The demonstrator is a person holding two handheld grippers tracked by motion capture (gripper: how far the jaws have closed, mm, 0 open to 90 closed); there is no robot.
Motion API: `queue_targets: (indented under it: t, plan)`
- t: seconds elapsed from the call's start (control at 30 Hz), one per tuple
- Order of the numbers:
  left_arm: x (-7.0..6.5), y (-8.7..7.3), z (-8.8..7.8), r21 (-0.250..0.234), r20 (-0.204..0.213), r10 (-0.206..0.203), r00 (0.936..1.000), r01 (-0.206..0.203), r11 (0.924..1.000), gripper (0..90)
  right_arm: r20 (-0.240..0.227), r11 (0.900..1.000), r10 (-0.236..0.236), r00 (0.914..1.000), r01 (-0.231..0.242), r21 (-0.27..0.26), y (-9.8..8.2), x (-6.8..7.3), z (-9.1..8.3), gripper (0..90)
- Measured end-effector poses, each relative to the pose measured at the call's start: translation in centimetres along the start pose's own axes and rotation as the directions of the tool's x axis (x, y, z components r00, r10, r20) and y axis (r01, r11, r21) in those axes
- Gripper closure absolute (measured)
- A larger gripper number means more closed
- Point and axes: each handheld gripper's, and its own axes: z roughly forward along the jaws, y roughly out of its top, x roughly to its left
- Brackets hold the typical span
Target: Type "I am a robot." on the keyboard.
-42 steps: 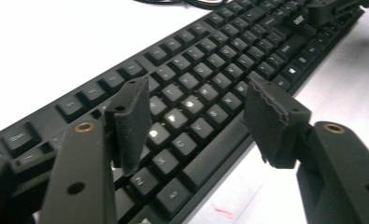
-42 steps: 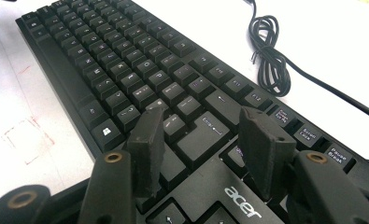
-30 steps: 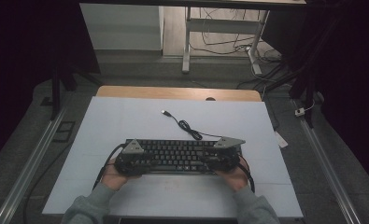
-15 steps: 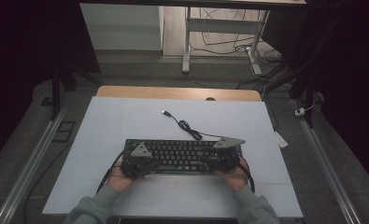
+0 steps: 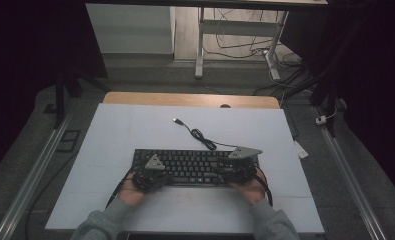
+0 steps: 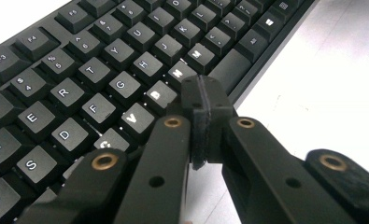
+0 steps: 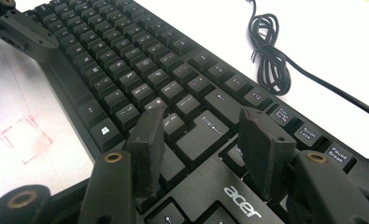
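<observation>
The left gripper [image 5: 154, 172] now sits further in over the keyboard's [image 5: 195, 166] left part than a second ago, and its jaws, which have just been closing, meet with nothing between them above the bottom letter row.

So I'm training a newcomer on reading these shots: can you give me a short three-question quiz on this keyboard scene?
1. True or false: the left claw has its jaws shut, with nothing between them.
2. Over which part of the keyboard does the right claw stand? A) the function keys B) the Enter key area C) the A and S keys
3. What lies coiled on the table behind the keyboard?

Key:
1. True. The pads meet, above the bottom letter row near the space bar.
2. B. Its jaws stand apart, either side of the Enter key.
3. The keyboard's black cable, its plug lying loose.
</observation>
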Motion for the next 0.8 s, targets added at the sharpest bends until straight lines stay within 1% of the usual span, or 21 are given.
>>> queue_targets:
  t: [0.07,0.23,0.33,0.4,0.43,0.47,0.57,0.63,0.7,0.8]
  plan:
    - [0.0,0.0,0.1,0.003,-0.003,0.005,1.0,-0.005,1.0,88.6,-0.003,1.0,0.001,1.0,-0.001,-0.002,0.0,0.0,0.0,51.1]
    - [0.0,0.0,0.2,0.009,-0.012,0.001,0.9999,-0.001,1.0,88.6,-0.001,1.0,0.0,1.0,0.0,-0.001,0.0,0.0,0.0,51.1]
    - [0.1,-0.1,0.3,0.005,-0.009,-0.002,1.0,0.002,1.0,88.6,-0.001,1.0,0.0,1.0,0.0,0.0,0.0,0.0,0.0,51.1]
    - [0.1,-0.1,0.5,0.015,-0.012,0.002,0.9999,-0.002,0.9999,88.6,-0.002,1.0,0.0,1.0,0.0,-0.002,0.0,0.0,0.0,51.0]
    - [0.1,-0.2,0.6,0.006,-0.006,-0.002,1.0,0.002,1.0,88.6,-0.002,1.0,0.0,1.0,0.0,-0.002,0.0,0.0,0.0,51.1]
    - [0.1,-0.2,0.6,0.007,-0.003,-0.008,1.0,0.008,0.9999,88.6,-0.003,1.0,0.0,1.0,0.0,-0.004,0.0,0.0,0.0,51.0]
    - [0.1,-0.1,0.4,0.007,-0.019,0.002,0.9998,-0.002,1.0,88.6,-0.003,1.0,-0.001,1.0,0.001,-0.005,0.0,0.0,0.0,51.1]
    - [0.0,-0.1,0.0,-0.02,-0.015,-0.001,0.9999,0.001,0.9998,88.6,-0.002,1.0,0.0,1.0,0.0,-0.005,0.0,0.0,0.0,51.1]
    - [0.1,0.1,-0.6,-0.061,-0.013,-0.005,0.9999,0.005,0.9981,87.8,-0.002,1.0,0.001,1.0,-0.001,-0.003,0.0,0.0,0.0,51.1]
    - [0.2,0.2,-1.5,-0.123,-0.023,-0.019,0.9996,0.016,0.9922,74.8,0.0,1.0,-0.001,1.0,0.001,-0.002,0.0,0.0,0.0,51.0]
